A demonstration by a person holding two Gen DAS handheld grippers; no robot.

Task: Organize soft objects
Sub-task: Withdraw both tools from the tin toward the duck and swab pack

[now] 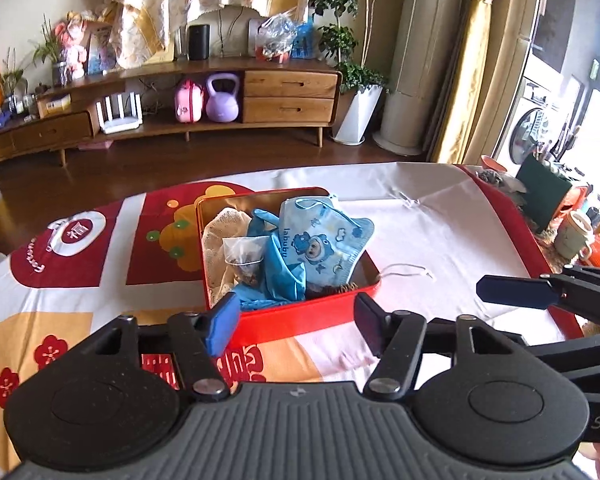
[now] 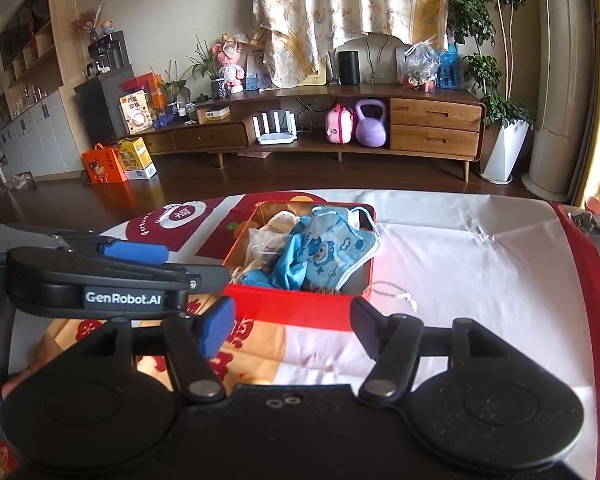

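Both the left gripper (image 1: 296,322) and right gripper (image 2: 291,326) hang open, empty; I'd tuck the overhanging mask (image 1: 326,242) fully inside the red tin (image 1: 300,318).

Left tongs (image 1: 296,322) and right tongs (image 2: 292,328) agape, empty.

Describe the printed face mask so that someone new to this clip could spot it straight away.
Find the red tin on the patterned tablecloth. It is heaped with soft things: a cream net cloth on the left, a clear pouch and plain blue gloves. The mask lies on top at the right, overhanging the rim; it alone bears a cartoon bear print and ear loops.
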